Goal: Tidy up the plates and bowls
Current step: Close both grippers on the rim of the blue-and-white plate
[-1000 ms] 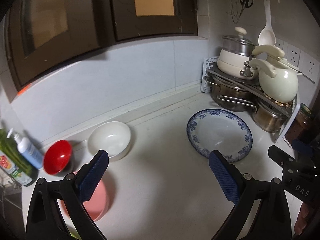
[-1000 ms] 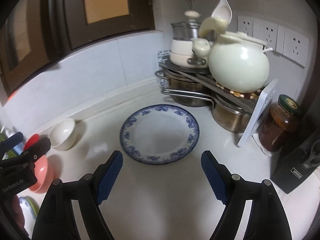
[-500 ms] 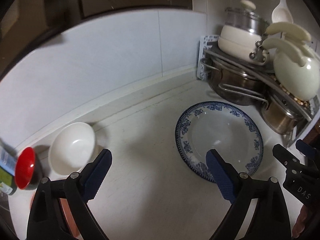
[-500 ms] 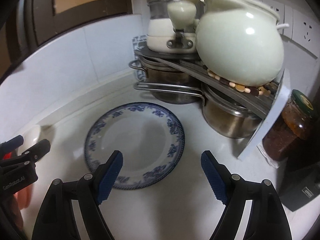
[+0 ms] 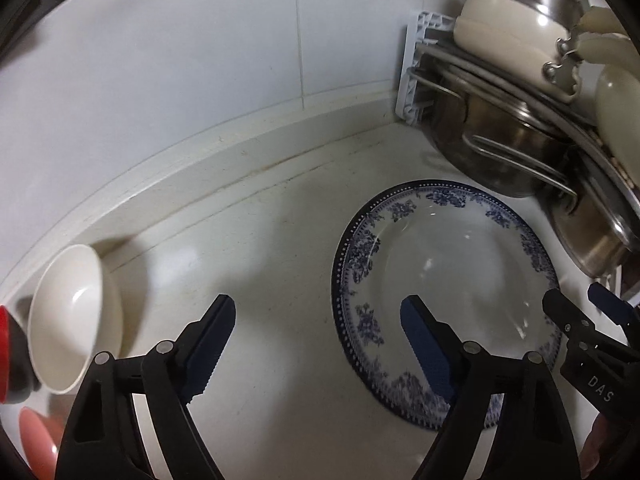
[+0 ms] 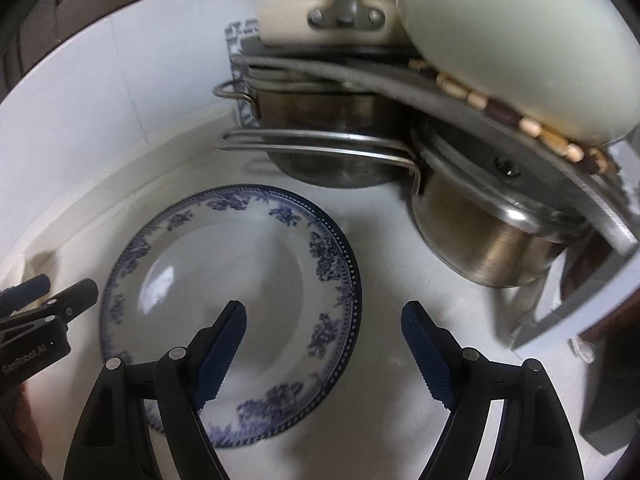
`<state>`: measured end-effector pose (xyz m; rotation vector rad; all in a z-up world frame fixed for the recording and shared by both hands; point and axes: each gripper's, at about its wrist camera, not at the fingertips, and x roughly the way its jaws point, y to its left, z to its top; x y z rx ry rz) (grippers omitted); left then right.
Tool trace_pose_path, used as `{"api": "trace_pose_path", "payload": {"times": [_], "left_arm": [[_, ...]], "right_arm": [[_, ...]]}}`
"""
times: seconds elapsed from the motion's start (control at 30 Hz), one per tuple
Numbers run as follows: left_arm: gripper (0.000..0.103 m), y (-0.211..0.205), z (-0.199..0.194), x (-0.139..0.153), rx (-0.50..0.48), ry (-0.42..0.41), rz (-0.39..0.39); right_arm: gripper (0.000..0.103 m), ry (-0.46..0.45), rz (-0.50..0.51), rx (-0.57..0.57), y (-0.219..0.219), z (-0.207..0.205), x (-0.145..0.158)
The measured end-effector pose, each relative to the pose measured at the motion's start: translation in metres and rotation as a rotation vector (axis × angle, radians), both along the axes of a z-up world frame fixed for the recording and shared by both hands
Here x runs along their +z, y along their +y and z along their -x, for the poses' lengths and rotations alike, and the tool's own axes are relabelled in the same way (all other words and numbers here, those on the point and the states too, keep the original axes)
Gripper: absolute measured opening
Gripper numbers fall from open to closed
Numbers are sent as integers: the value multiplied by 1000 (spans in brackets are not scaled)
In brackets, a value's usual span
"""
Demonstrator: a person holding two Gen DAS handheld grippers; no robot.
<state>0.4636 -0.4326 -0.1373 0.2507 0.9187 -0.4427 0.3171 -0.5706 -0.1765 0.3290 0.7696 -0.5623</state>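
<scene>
a round white plate [image 5: 452, 272] with a blue flower pattern and a dotted blue rim lies flat on the pale counter [image 5: 260, 240], right of centre in the left wrist view and lower left of centre in the right wrist view [image 6: 232, 300]. it is empty and glossy, with light glinting off its middle. a plain white bowl [image 5: 70, 320] stands at the left edge of the left wrist view, close to the wall, well apart from the plate; a pink dish [image 5: 36, 440] peeks in at the lower left corner

the left gripper [image 5: 318, 334] is spread wide and grips nothing; one blue pad [image 5: 426, 344] hangs over the plate's left part, the other over bare counter. the right gripper [image 6: 324, 344] is likewise wide apart and empty, its left pad [image 6: 222, 344] over the plate's inside, its right pad over the counter just past the rim. whether any pad touches the plate cannot be told

steel pots [image 6: 480, 236] on a rack fill the upper right of both views, just behind the plate
</scene>
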Motion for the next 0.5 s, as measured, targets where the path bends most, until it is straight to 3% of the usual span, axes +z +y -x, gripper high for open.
{"api": "trace_pose_path", "payload": {"times": [0.5], "left_arm": [[61, -29, -20, -29, -46, 62, -23]], "right_arm": [[58, 38, -55, -21, -25, -16, -23]]}}
